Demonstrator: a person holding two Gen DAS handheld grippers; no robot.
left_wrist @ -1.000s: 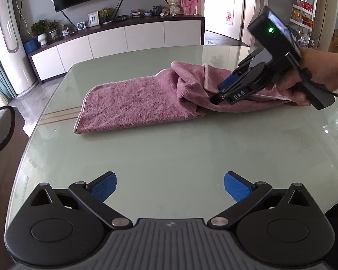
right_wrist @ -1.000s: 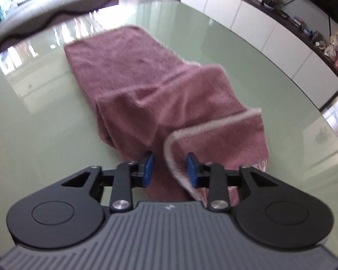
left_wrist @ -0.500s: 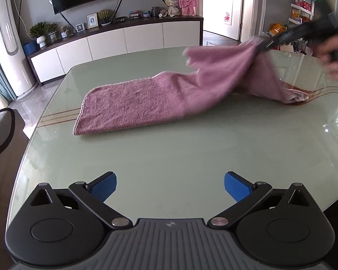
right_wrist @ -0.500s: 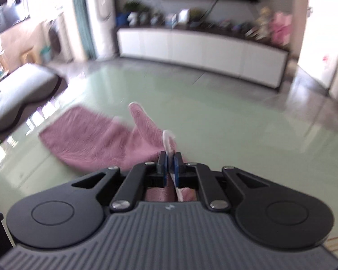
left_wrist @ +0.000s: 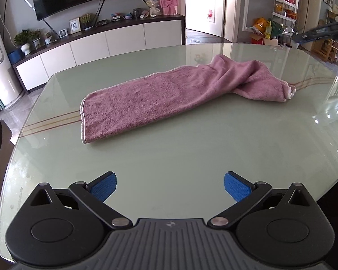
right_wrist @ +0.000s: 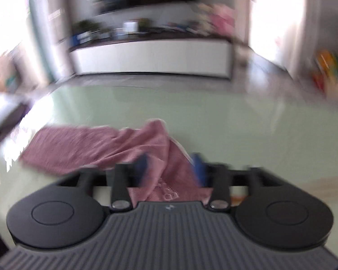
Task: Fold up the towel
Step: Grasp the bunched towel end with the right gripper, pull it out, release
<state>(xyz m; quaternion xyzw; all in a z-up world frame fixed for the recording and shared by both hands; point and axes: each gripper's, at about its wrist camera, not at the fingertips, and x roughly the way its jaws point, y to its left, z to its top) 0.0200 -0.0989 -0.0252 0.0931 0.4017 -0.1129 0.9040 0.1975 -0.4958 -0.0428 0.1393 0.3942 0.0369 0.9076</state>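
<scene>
The right gripper (right_wrist: pixel 169 168) has let go: its jaws are opening, and the pink towel (left_wrist: pixel 173 94) lies loose below and between them, no pad pressing on it. Half a second ago they were pinched on the towel's right end, held aloft. That end now rests bunched and twisted at the far right of the glass table (left_wrist: pixel 191 157), so spreading remains unfinished. The left end lies flat, unchanged. The left gripper (left_wrist: pixel 170 186) stands spread wide and empty over the near edge, as before.

Right tool (right_wrist: pixel 171 168) motion-blurred
</scene>
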